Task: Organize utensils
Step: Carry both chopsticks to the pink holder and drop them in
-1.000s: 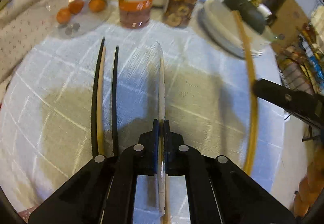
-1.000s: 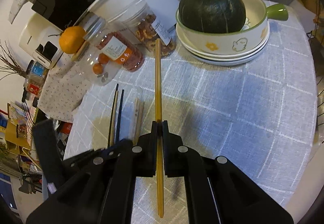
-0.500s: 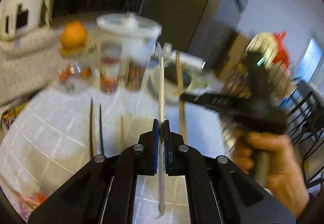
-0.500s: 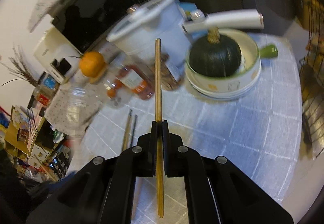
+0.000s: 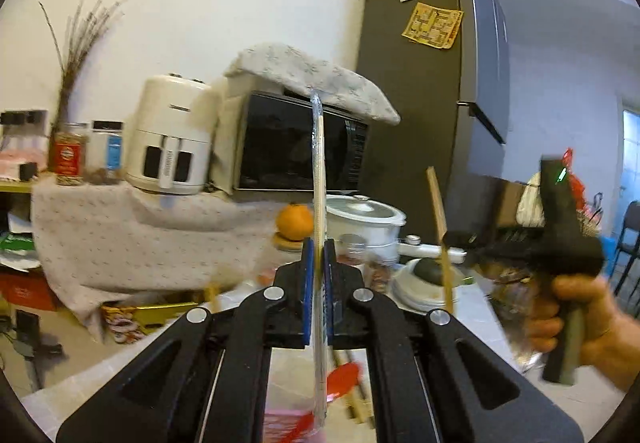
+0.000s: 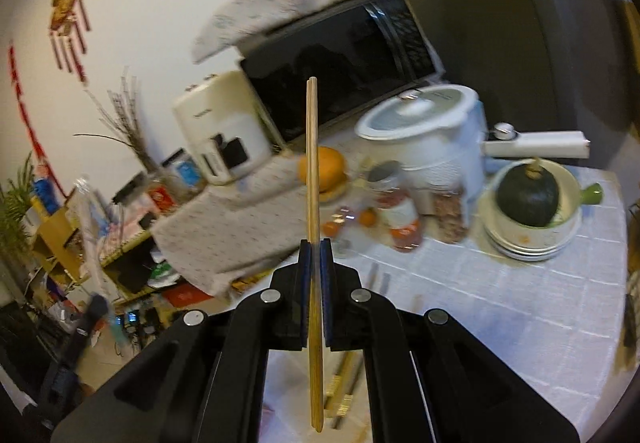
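My left gripper point(image 5: 318, 251) is shut on a pair of chopsticks in a clear plastic sleeve point(image 5: 319, 171), held upright and high above the table. My right gripper point(image 6: 315, 255) is shut on bare wooden chopsticks point(image 6: 312, 163), also tilted up; they show in the left wrist view point(image 5: 439, 219) beside the hand holding the right gripper point(image 5: 472, 239). More chopsticks point(image 6: 378, 281) lie on the white checked tablecloth point(image 6: 500, 307). Below the left gripper are blurred red utensils point(image 5: 344, 379) over a pink container point(image 5: 280, 419).
At the table's back stand a rice cooker point(image 6: 424, 131), jars point(image 6: 400, 211), an orange point(image 6: 322, 171), and stacked bowls with a dark squash point(image 6: 528, 199). A microwave point(image 5: 296, 147) and an air fryer point(image 5: 172, 139) stand behind. A fridge point(image 5: 432, 83) is at the right.
Both grippers have lifted and tilted upward with their chopsticks; the views now face the wall and appliances rather than the tabletop. The red utensils and pink container have come into the left view.
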The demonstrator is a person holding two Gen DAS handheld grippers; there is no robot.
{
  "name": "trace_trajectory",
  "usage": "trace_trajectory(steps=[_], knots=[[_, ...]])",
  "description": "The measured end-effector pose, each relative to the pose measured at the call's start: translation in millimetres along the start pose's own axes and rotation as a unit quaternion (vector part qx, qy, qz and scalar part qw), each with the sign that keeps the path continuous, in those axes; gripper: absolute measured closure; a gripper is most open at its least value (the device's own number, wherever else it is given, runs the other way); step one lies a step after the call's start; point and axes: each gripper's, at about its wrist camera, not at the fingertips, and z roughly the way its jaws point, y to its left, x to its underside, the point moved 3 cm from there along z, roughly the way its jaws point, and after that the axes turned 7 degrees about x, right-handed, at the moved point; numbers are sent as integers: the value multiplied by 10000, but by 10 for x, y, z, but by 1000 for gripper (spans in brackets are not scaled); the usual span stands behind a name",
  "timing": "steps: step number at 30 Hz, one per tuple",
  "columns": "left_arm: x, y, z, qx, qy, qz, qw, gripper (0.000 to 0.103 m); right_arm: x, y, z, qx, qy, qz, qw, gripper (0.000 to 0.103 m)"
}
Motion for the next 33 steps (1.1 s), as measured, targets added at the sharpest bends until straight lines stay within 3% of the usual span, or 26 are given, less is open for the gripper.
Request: trace_trajectory(steps=[6, 12, 17, 19, 21, 25, 29, 30, 31, 33], knots=[[278, 76, -55, -108, -100, 116, 9998, 99, 177, 447, -89, -339, -318, 58, 9989, 98], [572, 40, -50, -274, -90, 215, 9994, 99, 329, 618, -88, -418, -408, -3, 9983, 98], [855, -26, -20, -439, 238, 407, 9979, 97, 440, 649, -68, -389, -415, 31, 9984, 98], [909, -46, -24, -498, 394, 434, 9970, 83, 458, 657, -62, -379, -420, -11, 9984, 98], [912, -68, -76, -510, 438, 367, 9971, 80, 508, 699, -44, -364, -409, -54, 9985, 98], [806, -97, -200, -507, 599, 305, 9964, 80, 604, 801, -32, -343, -421, -176, 9984, 98], [318, -9, -401, -542, 601, 53, 9967, 80, 684, 914, -11, -333, -524, -184, 9979, 98], [184, 23, -429, -512, 652, -61, 9965, 74, 701, 954, -3, -342, -544, -200, 9977, 98], [50, 63, -441, -527, 765, -195, 9955, 59, 730, 1009, 14, -342, -581, -226, 9975, 98], [-190, 183, -417, -653, 1298, -653, 9872, 45, 804, 1118, 68, -335, -633, -278, 9970, 98]])
